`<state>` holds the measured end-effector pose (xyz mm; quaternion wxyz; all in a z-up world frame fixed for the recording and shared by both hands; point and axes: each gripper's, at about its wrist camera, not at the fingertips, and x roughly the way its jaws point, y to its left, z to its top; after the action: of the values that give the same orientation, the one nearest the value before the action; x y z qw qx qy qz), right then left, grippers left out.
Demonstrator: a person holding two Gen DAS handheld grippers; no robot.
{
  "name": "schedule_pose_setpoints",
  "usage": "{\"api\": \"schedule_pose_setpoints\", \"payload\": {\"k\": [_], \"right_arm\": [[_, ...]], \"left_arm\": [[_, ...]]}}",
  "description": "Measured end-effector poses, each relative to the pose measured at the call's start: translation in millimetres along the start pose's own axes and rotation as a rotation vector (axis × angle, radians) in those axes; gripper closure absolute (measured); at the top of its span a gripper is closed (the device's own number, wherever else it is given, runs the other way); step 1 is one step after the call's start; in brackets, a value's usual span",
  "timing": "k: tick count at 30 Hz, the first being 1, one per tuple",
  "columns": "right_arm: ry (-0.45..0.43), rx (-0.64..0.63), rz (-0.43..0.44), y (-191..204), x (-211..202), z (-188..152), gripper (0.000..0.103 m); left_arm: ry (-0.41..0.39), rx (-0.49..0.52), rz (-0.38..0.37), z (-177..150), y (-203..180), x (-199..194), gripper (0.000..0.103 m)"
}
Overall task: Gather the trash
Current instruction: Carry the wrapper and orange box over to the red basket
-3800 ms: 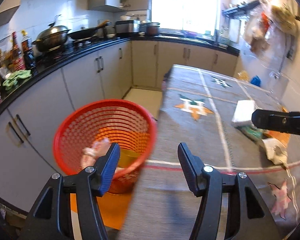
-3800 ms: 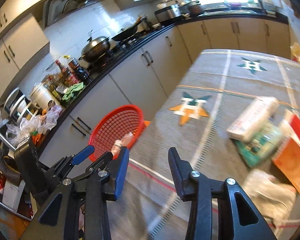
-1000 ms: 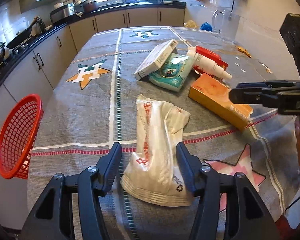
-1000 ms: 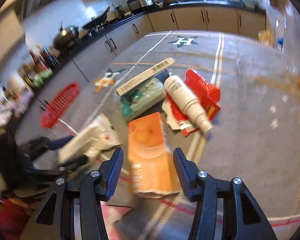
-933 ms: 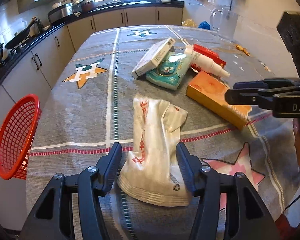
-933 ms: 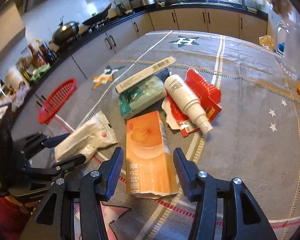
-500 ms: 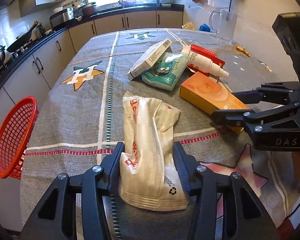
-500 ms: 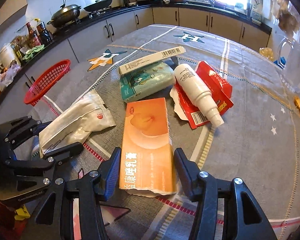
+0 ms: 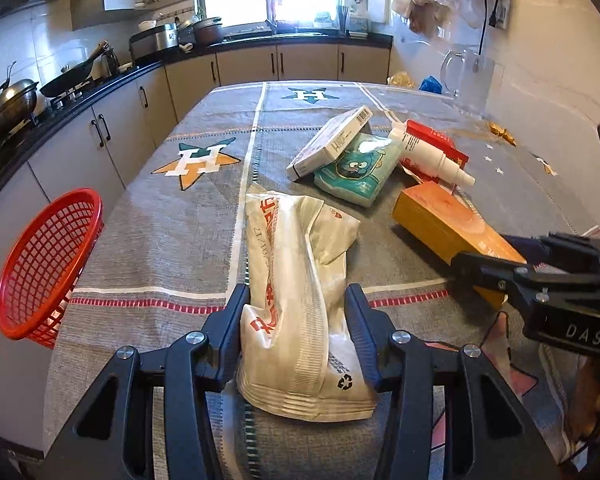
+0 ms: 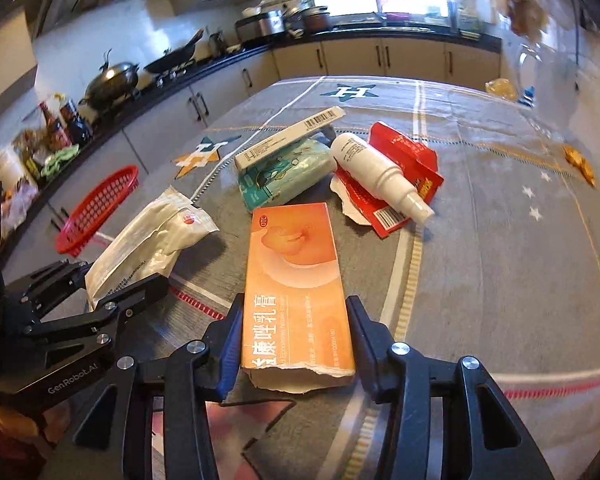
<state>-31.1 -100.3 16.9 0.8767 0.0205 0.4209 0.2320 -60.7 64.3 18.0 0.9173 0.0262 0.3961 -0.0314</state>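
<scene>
On the worktop point(image 9: 188, 216), left tool point(image 9: 296, 334) pinches the limp, light white pouch point(image 9: 300, 280) near its end; right tool point(image 10: 294, 338) is closing around the stiff, torn-ended orange carton point(image 10: 294, 280)

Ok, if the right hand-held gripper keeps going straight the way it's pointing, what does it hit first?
The orange box: it already lies between the closing jaws of the right hand-held gripper, so going on would likely bring the gripper against the tablecloth under it.
</scene>
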Motion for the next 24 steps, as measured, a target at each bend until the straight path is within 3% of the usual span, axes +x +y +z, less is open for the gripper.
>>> {"api": "schedule_pose_setpoints", "payload": {"k": [9,24], "right_arm": [[-0.055,0.047,-0.025,-5.7,-10.0,-2.3,0.051],[-0.078,-0.011,-0.097,5.2,-12.5,-1.9,0.051]], "left_arm": [[-0.02,-0.012,0.01,0.0,1.6,-1.2,0.056],[-0.049,0.0,0.022,-2.0,-0.1,-5.8,0.055]]}}
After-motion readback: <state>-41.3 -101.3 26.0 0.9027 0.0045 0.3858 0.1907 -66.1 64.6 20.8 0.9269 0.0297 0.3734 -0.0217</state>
